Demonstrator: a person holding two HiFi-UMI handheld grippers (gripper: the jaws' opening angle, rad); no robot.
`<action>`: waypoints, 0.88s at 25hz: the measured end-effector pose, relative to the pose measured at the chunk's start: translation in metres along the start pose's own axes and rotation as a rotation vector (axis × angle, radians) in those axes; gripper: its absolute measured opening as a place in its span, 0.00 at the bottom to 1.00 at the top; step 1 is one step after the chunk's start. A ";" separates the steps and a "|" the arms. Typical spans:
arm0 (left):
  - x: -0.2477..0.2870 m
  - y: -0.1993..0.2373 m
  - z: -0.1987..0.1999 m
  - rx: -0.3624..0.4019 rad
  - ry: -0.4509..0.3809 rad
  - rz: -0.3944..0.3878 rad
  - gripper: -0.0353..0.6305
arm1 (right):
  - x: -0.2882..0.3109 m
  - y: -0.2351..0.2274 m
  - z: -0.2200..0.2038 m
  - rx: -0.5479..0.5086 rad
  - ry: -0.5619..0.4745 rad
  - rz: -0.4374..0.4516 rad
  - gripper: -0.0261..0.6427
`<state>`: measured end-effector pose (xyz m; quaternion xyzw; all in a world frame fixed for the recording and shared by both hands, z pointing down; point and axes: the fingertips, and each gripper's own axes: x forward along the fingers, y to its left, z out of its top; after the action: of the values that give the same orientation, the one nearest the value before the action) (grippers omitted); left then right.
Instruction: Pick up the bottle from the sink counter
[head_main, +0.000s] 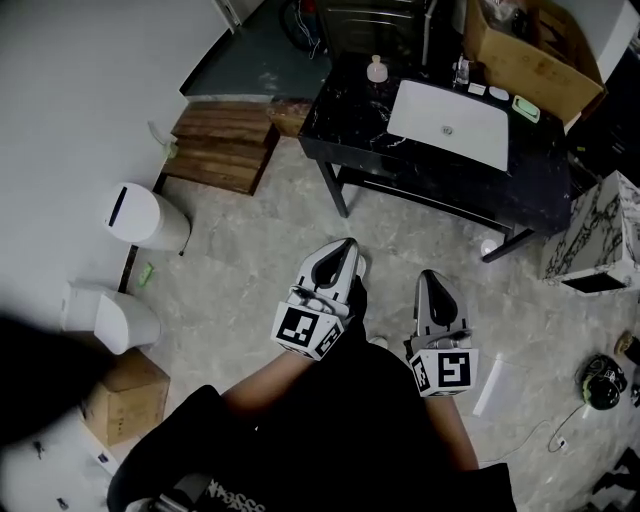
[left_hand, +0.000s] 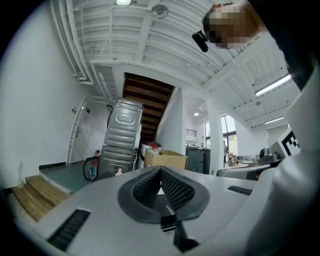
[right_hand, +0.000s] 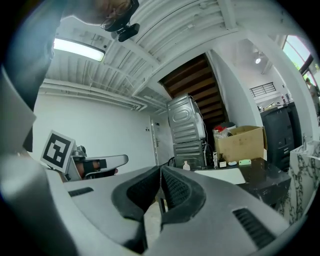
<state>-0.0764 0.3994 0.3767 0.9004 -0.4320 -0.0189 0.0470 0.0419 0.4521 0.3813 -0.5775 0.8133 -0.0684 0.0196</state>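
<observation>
Black counter: one bottle, one sink; left gripper, right gripper both closed, empty.

The bottle was small, with a pale, pinkish, rounded body and a lighter cap, and it stood upright on the sink counter. The counter was a black top with white veining on dark legs, and a white rectangular basin was set into it. The bottle sat close to the counter's far edge, at about ten o'clock from the basin's middle and near the basin's far left corner. In the head view it lay at roughly twelve o'clock.
</observation>
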 end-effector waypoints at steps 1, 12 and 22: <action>0.007 0.003 0.000 0.003 0.003 -0.005 0.07 | 0.004 -0.003 0.000 0.000 0.002 -0.006 0.10; 0.096 0.073 -0.019 -0.055 0.044 -0.035 0.07 | 0.097 -0.048 -0.001 -0.078 0.075 -0.077 0.10; 0.189 0.171 -0.003 -0.050 0.043 -0.070 0.07 | 0.222 -0.083 0.017 -0.126 0.113 -0.132 0.10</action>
<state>-0.0909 0.1459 0.3984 0.9138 -0.3984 -0.0118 0.0781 0.0476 0.2146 0.3862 -0.6250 0.7761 -0.0508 -0.0673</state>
